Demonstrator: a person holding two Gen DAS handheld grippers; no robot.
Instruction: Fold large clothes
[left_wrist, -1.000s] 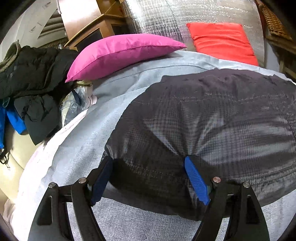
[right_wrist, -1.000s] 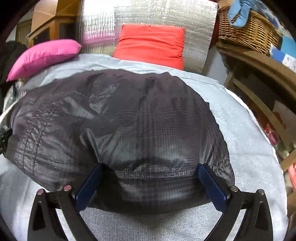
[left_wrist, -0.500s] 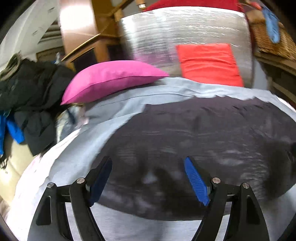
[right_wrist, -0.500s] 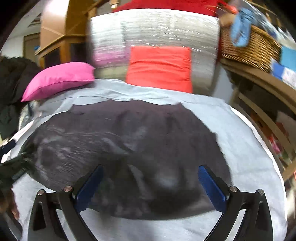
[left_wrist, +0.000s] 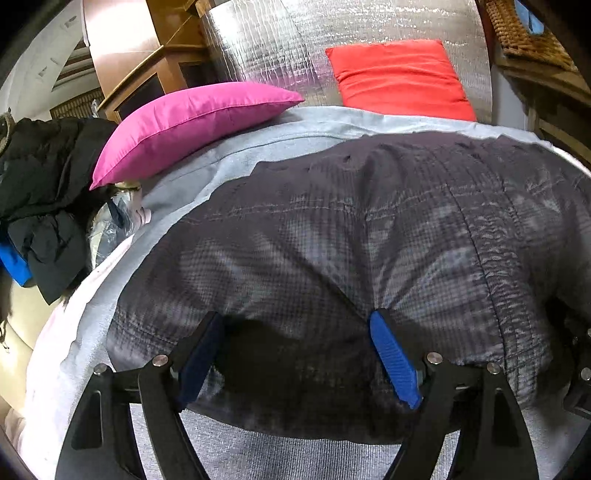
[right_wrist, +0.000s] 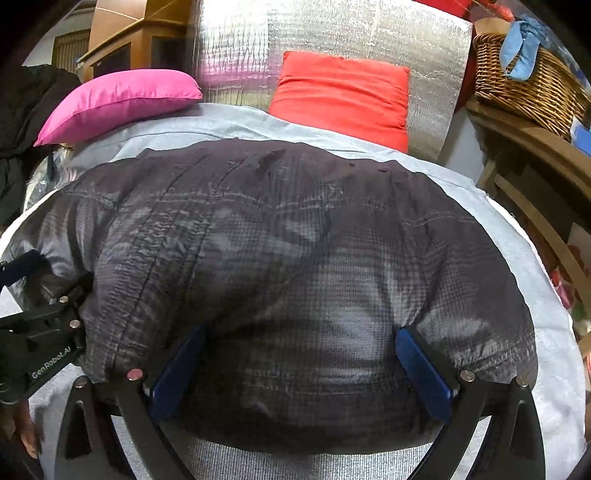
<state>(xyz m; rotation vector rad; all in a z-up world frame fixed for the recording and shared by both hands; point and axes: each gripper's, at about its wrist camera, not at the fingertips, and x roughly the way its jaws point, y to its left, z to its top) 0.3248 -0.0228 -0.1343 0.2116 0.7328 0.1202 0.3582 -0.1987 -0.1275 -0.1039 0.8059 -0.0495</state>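
A large dark grey puffy jacket (left_wrist: 351, 240) lies spread on a light grey sheet (left_wrist: 207, 173); it also fills the right wrist view (right_wrist: 295, 266). My left gripper (left_wrist: 299, 354) is open, its blue pads pressed down onto the jacket's near left part. My right gripper (right_wrist: 303, 365) is open, its pads pressed onto the near right part. The left gripper's black body shows at the left edge of the right wrist view (right_wrist: 40, 332).
A pink pillow (left_wrist: 192, 122) and a red pillow (left_wrist: 399, 77) lie at the far end against a silver foil panel (left_wrist: 288, 44). Dark clothes (left_wrist: 40, 192) are piled at the left. A wicker basket (right_wrist: 528, 81) and wooden shelves stand at the right.
Both grippers lifted away from the jacket half a second ago and have come back down onto its near edge. Both stayed open.
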